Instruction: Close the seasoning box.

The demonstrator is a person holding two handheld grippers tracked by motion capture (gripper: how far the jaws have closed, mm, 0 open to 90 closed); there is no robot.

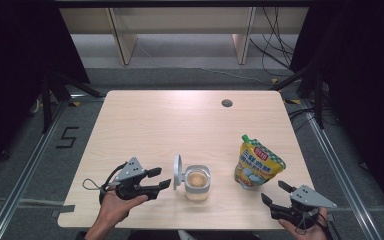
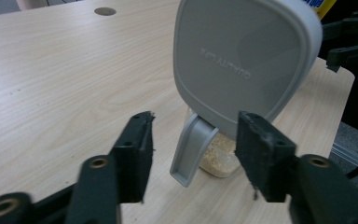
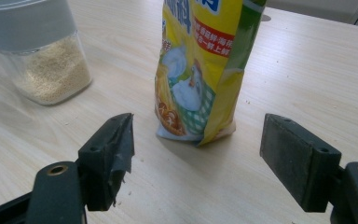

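Nearest in, the right claw point(image 1: 274, 194) sits at the desk's point(image 1: 180, 120) five o'clock corner, jaws spread wide and empty, lined up on the yellow seasoning pouch point(image 1: 257, 162) standing just beyond it, likely for a pickup. At seven o'clock the left claw point(image 1: 159, 178), half open and gripping nothing, faces the clear jar of granules point(image 1: 198, 183), whose grey flip lid point(image 1: 178, 172) stands upright, leaving the mouth clear for pouring.

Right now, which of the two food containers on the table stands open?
The clear jar with pale granules is open: its grey lid is flipped up on its left side. The yellow pouch to its right is unopened, with its spout capped.
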